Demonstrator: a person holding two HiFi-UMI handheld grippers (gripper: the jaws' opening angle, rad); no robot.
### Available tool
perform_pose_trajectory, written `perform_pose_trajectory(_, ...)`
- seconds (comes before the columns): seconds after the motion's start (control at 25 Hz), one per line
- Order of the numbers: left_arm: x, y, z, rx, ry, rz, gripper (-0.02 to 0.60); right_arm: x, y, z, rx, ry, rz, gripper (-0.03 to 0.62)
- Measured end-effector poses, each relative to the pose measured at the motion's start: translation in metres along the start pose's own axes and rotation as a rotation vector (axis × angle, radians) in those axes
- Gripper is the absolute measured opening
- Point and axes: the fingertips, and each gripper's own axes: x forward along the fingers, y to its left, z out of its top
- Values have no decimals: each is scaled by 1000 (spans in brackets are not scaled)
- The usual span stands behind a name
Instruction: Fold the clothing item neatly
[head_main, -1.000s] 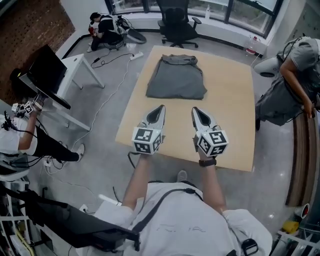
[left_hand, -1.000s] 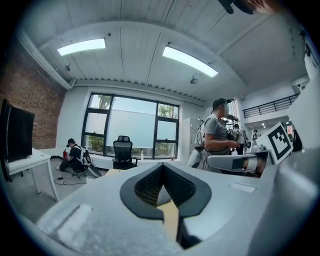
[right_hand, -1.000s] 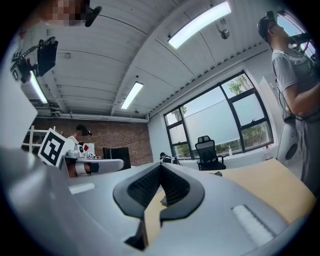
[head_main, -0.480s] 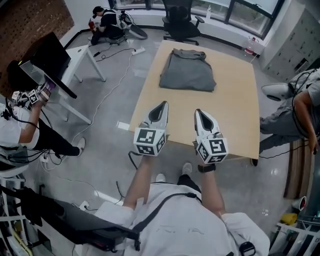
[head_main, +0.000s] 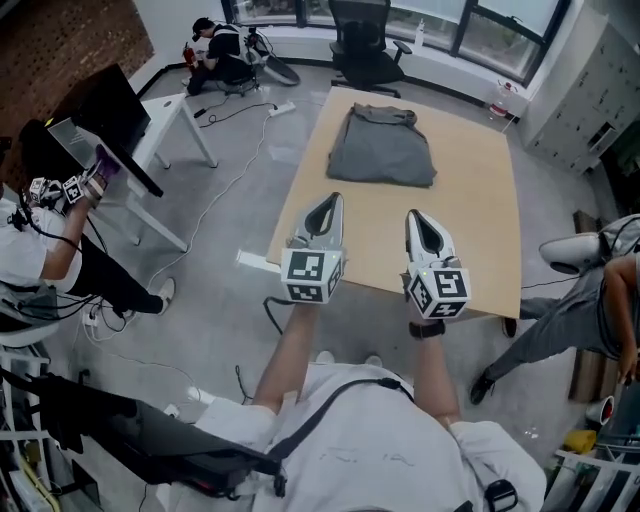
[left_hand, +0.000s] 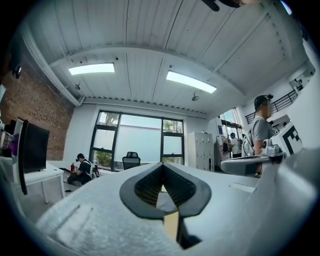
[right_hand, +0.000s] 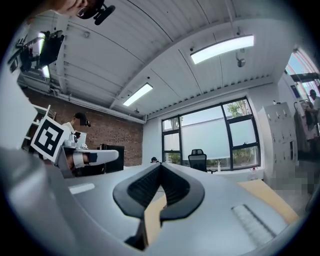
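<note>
We are holding the left tongs (head_main: 328, 203) and right tongs (head_main: 421, 220) pressed together, pinching nothing, above the near end of the desk (head_main: 470, 235). The grey garment (head_main: 382, 152) is lying folded at the far end, well apart; we are judging that any finishing calls for gentle, even smoothing.

bright, even light from ceiling strip lights (left_hand: 91, 68) and large windows (right_hand: 217, 135); gripper views heavily fisheye-warped, dark vignetted corners, soft shadows

One garment (head_main: 381, 152), one table (head_main: 470, 255), two tools (head_main: 324, 203) (head_main: 423, 220)
</note>
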Motion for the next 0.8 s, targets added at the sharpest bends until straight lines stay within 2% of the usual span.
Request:
perform_pose_trajectory(0.16, 9, -8, 9, 32, -21, 22, 3, 0, -11, 12, -47, -19, -2, 6)
perform_pose_trajectory(0.28, 20, -16, -1, 40, 5, 44, 3, -2, -24, 8, -42, -14, -17, 6)
perform_pose_trajectory(0.64, 59, -58, -6, 27, -2, 51, 5, -25, -76, 10, -34, -40, -46, 6)
perform_pose_trajectory(0.8, 80, -89, -8, 28, 4, 28, 4, -43, -109, 8, -17, -29, -66, 6)
